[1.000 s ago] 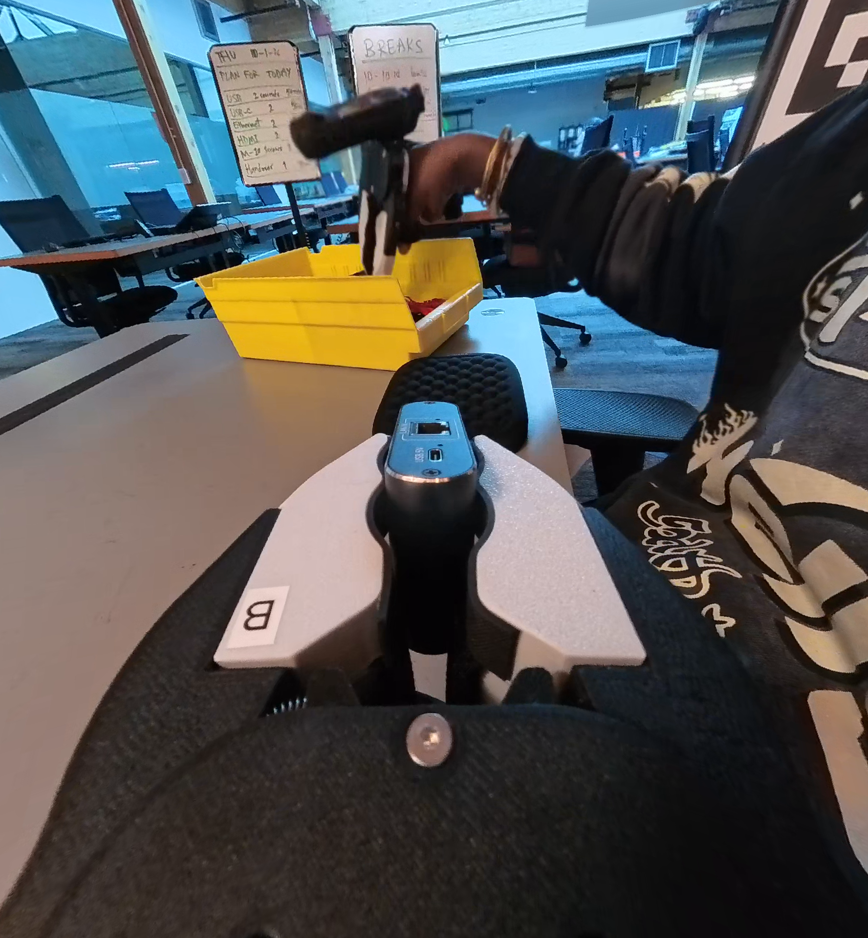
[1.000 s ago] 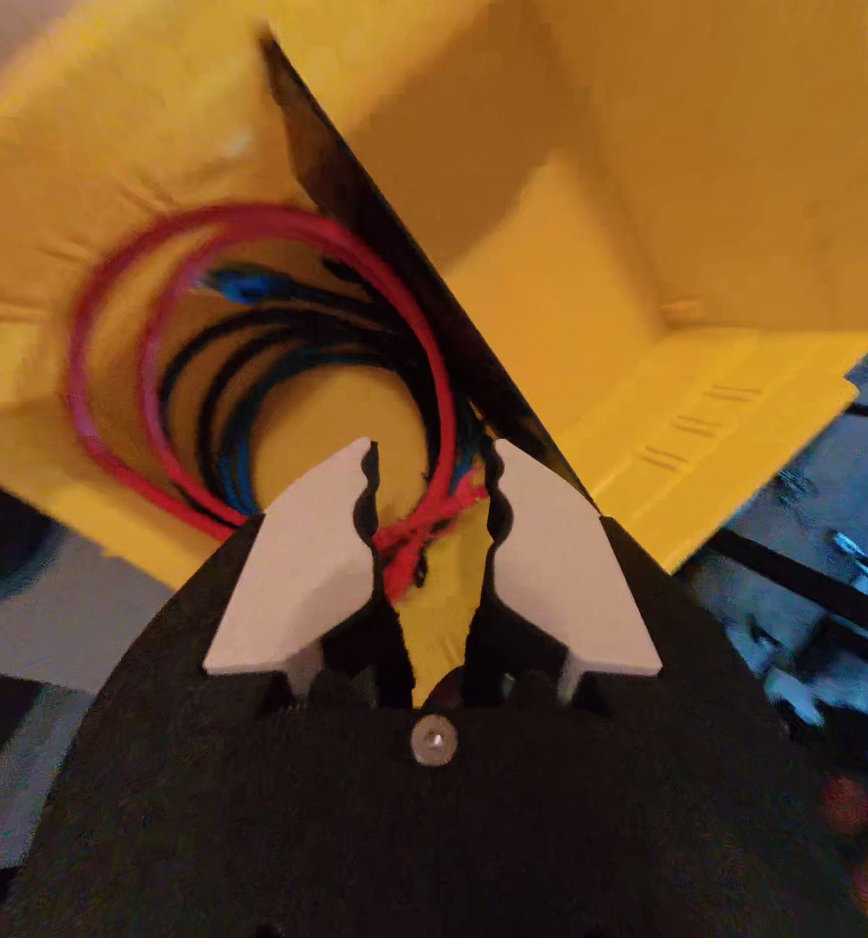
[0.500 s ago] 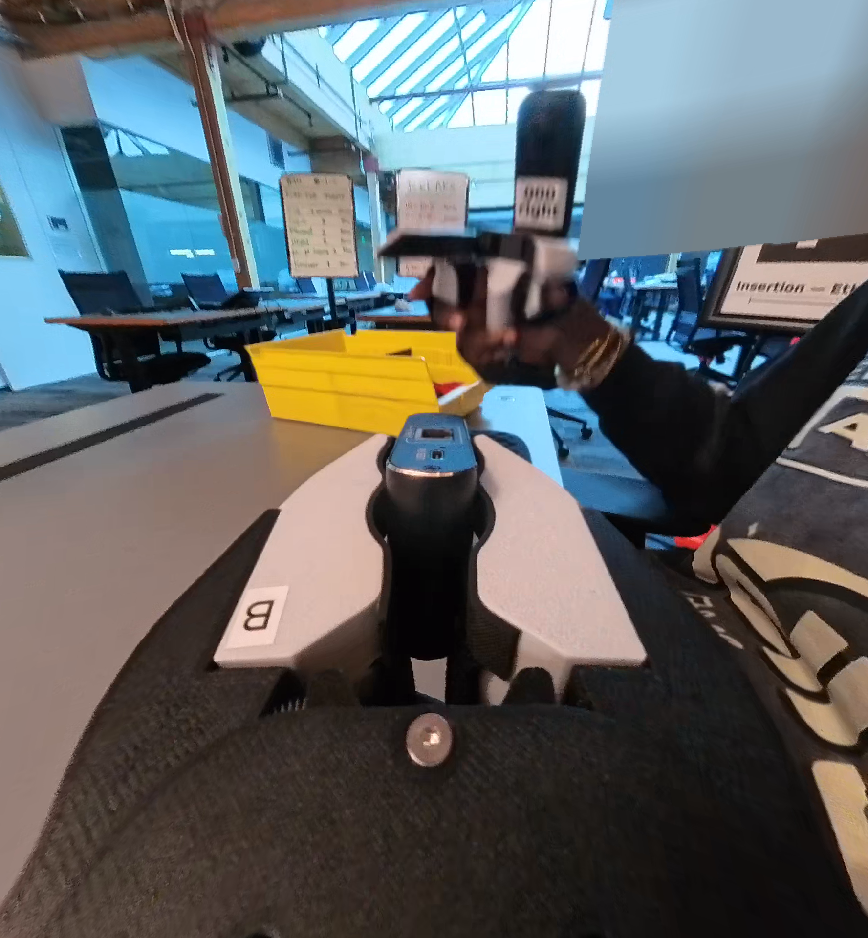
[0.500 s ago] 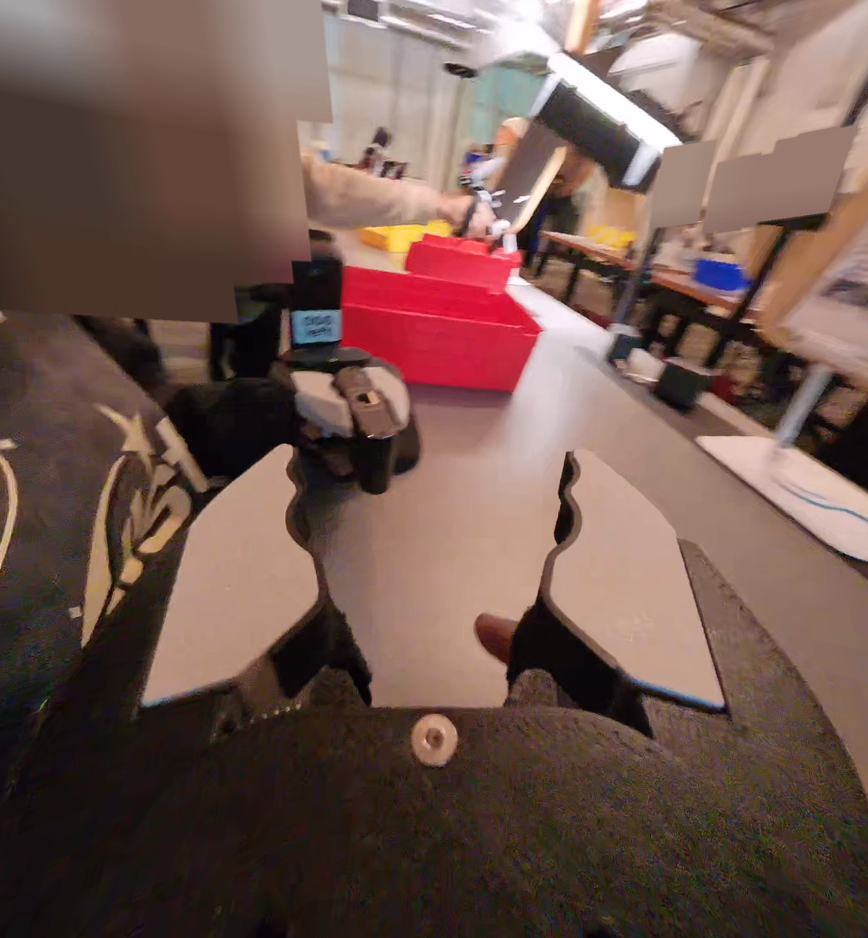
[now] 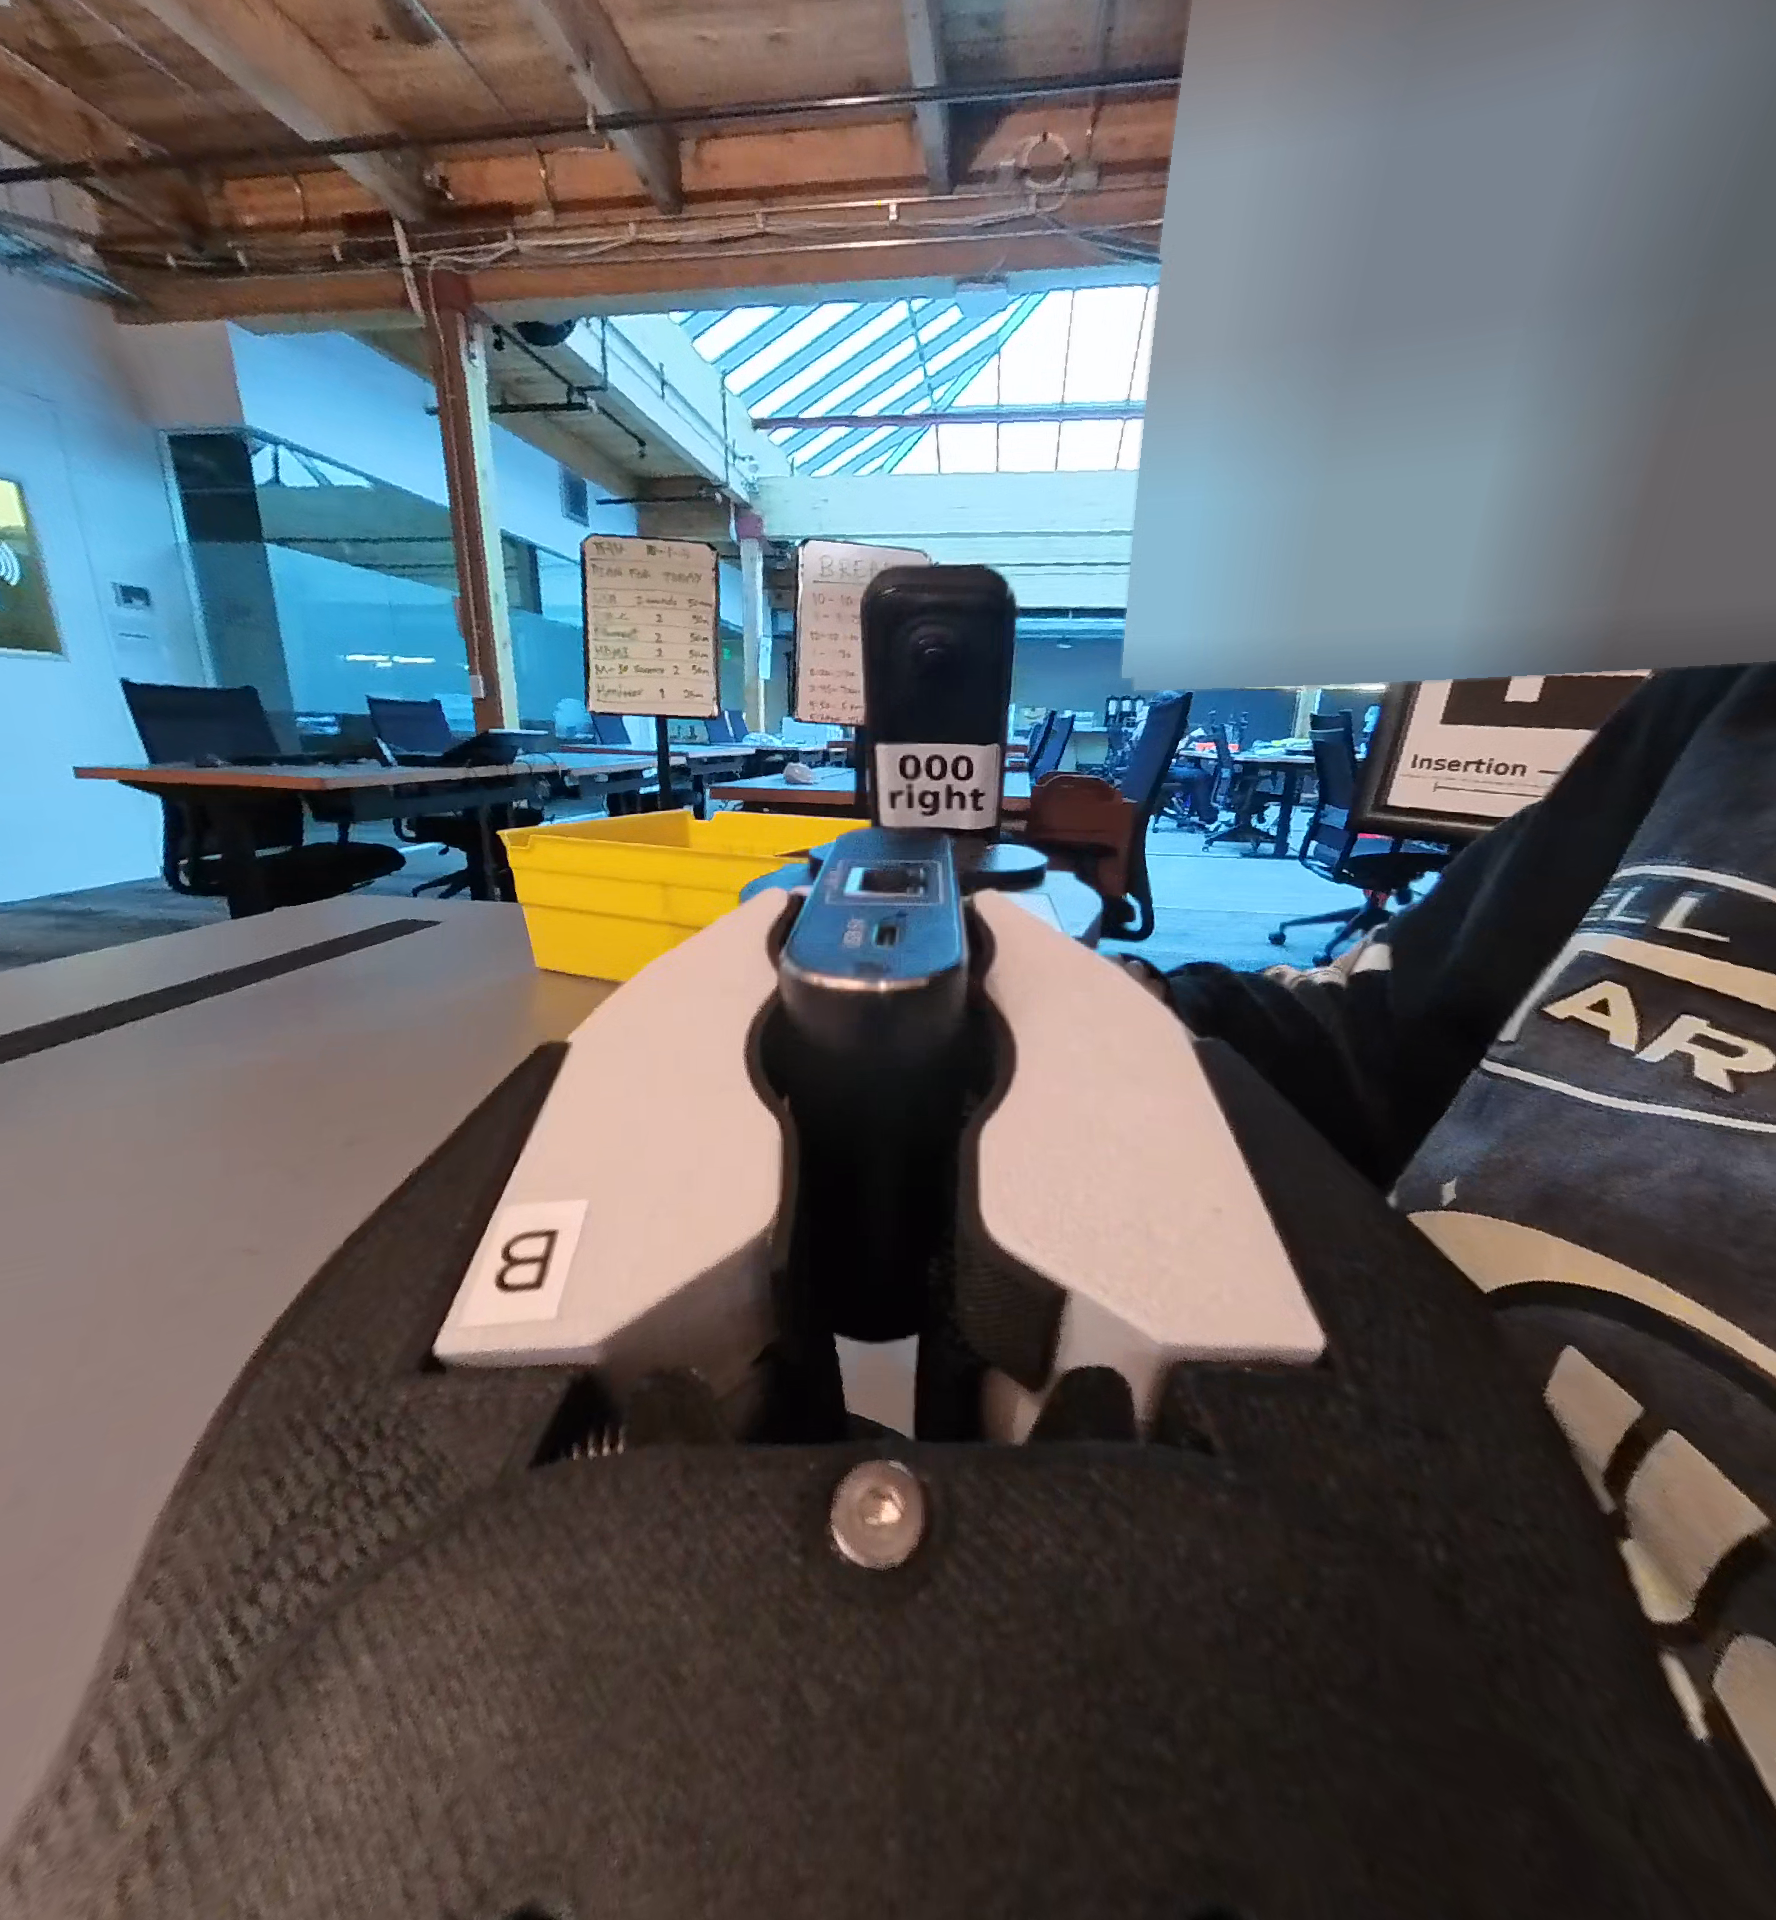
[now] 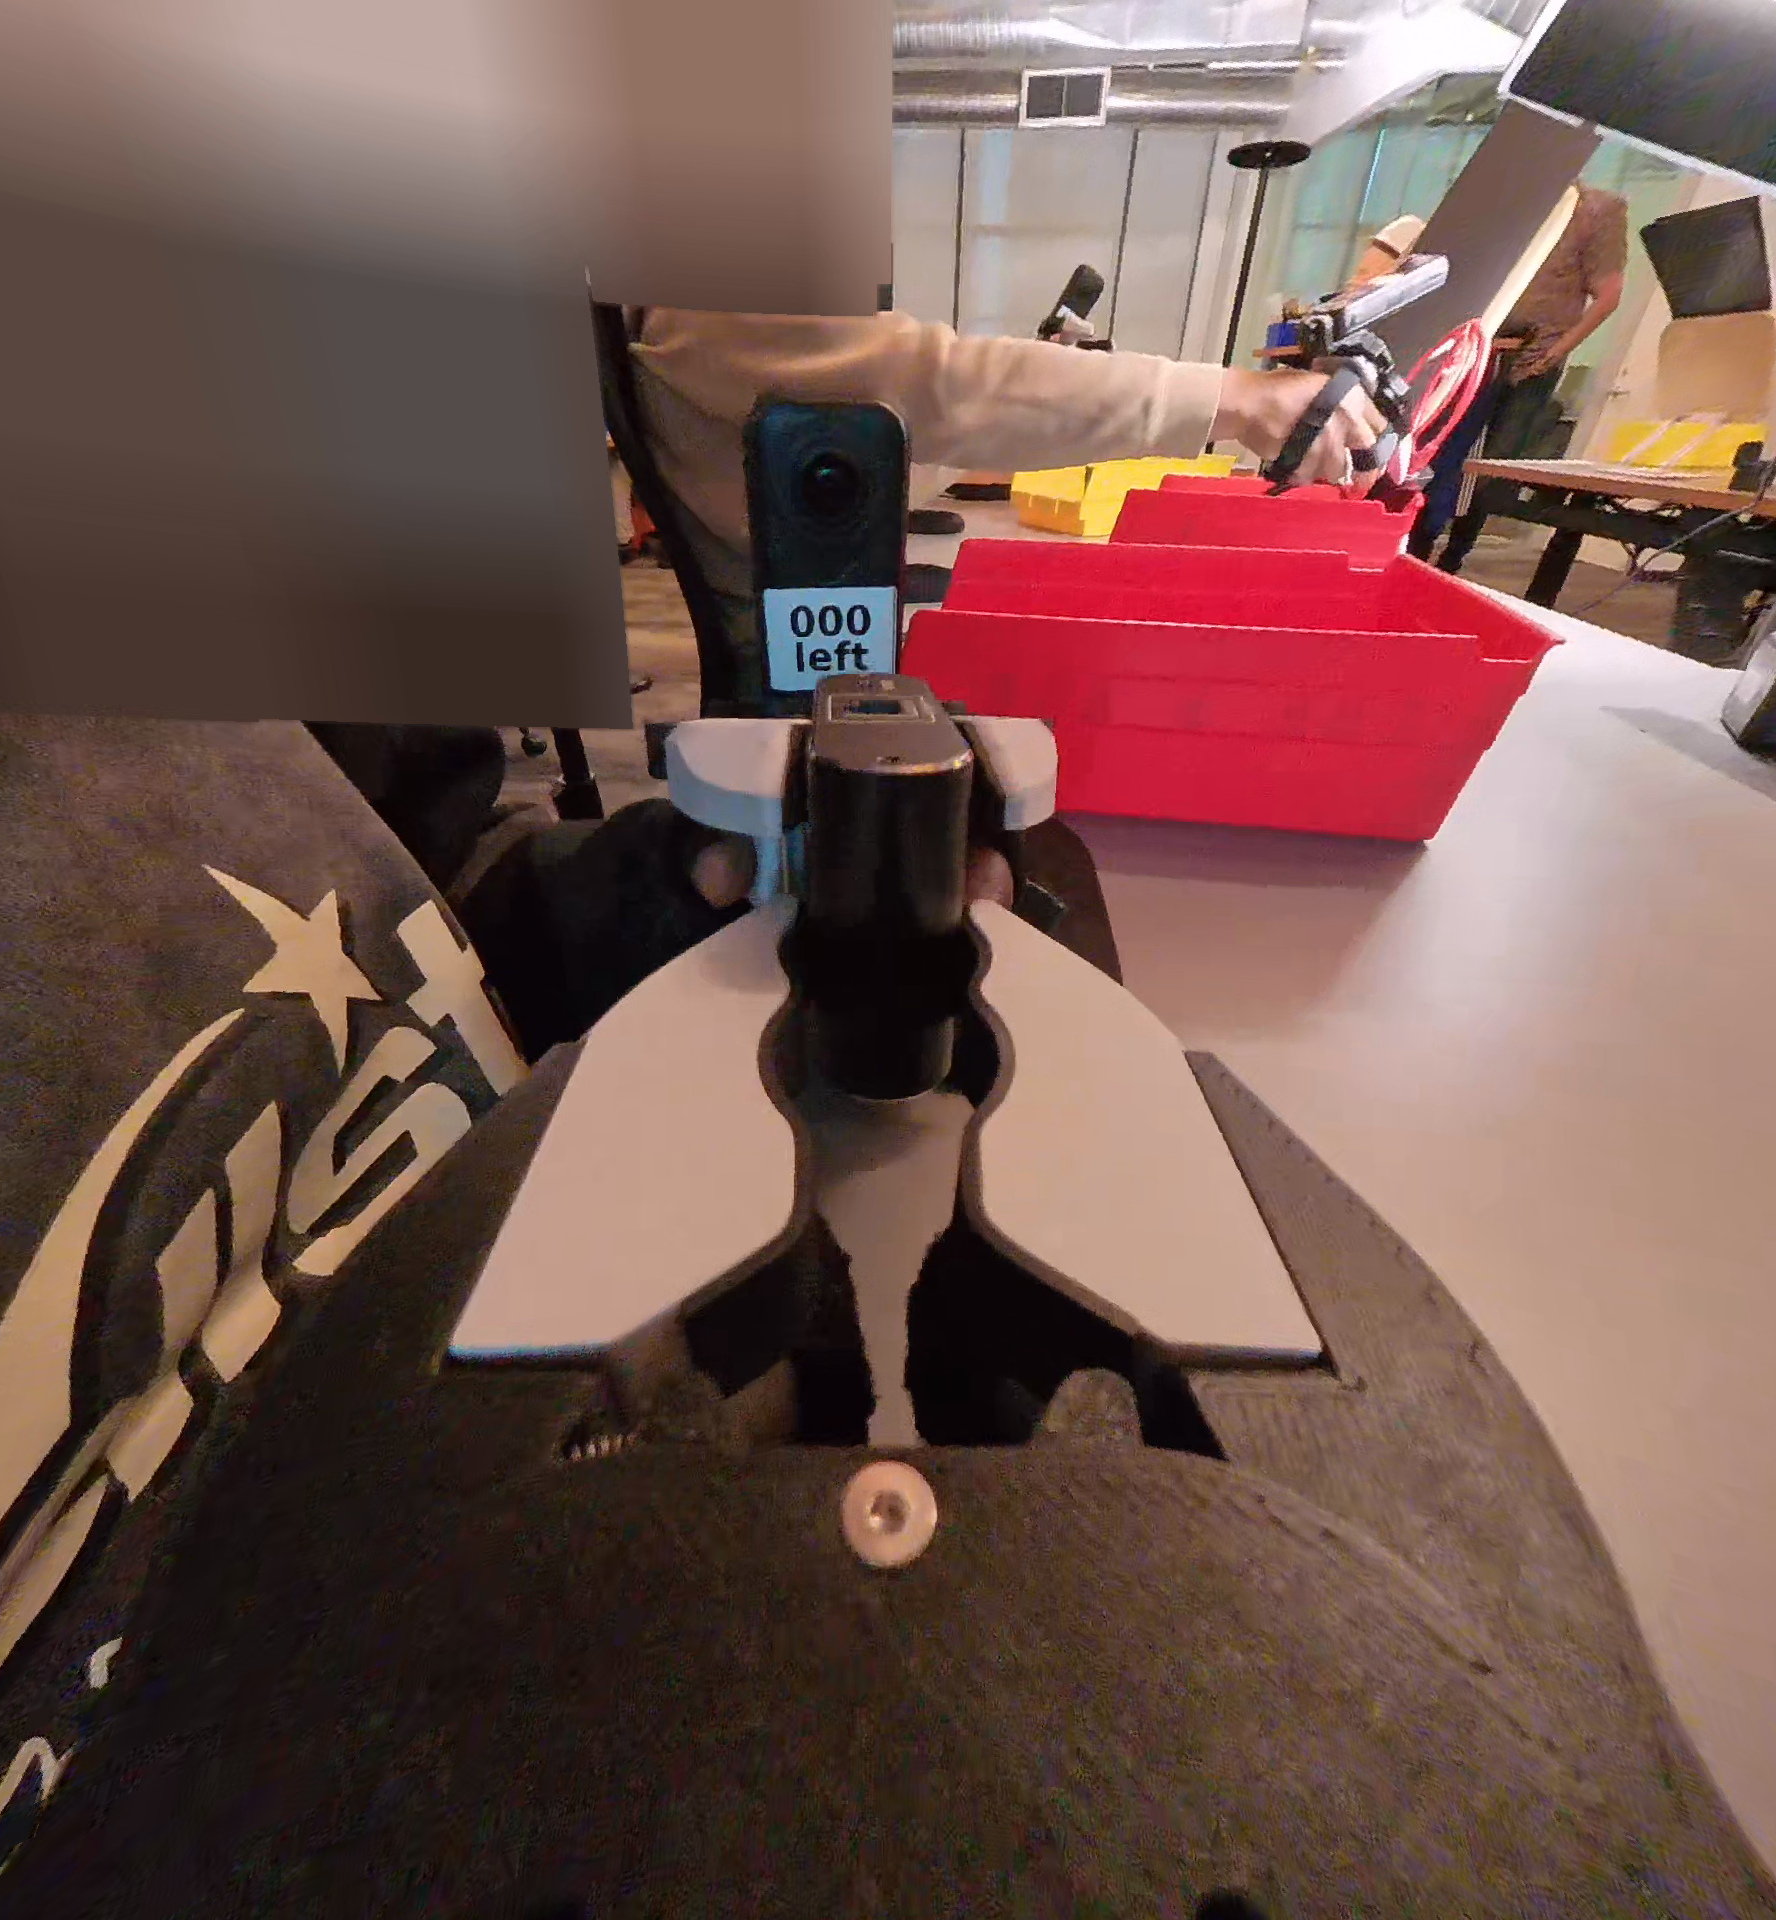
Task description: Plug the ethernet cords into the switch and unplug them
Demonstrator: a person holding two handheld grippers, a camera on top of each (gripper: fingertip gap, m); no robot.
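The left tongs (image 5: 873, 935) are clamping one end of a dark, bar-shaped switch (image 5: 868, 1143) above the desk (image 5: 188, 1143) while the right tongs (image 6: 884, 925), facing them along its long axis, are seemingly gripping the other end, with no ethernet cords showing.

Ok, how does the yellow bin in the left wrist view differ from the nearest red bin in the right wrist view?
The yellow bin is partly hidden behind the left hand-held gripper; the red bin shows nearly whole. The yellow bin looks farther off; the red bin sits close, with more red bins behind it. Both are open-topped plastic bins on a grey table.
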